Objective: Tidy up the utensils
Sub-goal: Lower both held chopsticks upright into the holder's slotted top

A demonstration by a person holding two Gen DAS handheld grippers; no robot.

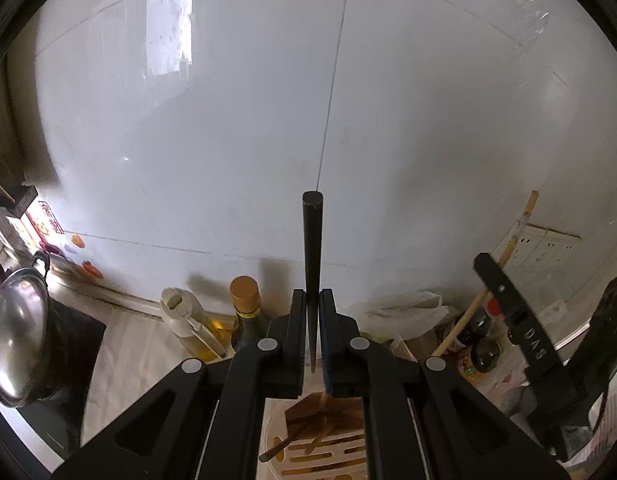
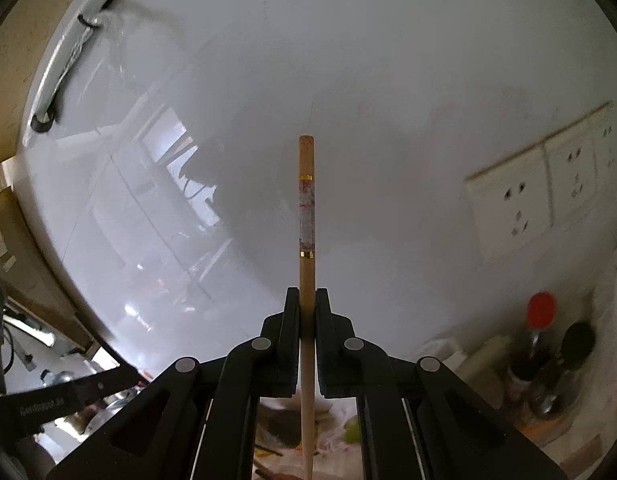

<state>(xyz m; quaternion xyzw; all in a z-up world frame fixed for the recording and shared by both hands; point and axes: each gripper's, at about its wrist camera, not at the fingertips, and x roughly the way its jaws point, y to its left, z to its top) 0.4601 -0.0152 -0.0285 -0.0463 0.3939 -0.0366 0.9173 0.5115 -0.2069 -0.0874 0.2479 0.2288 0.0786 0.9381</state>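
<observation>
My left gripper (image 1: 313,300) is shut on a dark chopstick (image 1: 312,248) that stands upright in front of the white tiled wall. Below it a slotted tray (image 1: 328,456) holds several brown utensils (image 1: 308,412). My right gripper (image 2: 307,300) is shut on a light wooden chopstick (image 2: 306,208) with a patterned band and gold rings, also upright. The right gripper (image 1: 516,320) shows at the right of the left wrist view with its chopstick (image 1: 508,252). The left gripper (image 2: 68,396) shows at the lower left of the right wrist view.
A pot with a steel lid (image 1: 16,332) stands at the left. Oil and sauce bottles (image 1: 244,312) line the wall, more bottles (image 2: 540,352) at the right. Wall sockets (image 2: 544,184) are at the right. A white plastic bag (image 1: 404,308) lies behind the gripper.
</observation>
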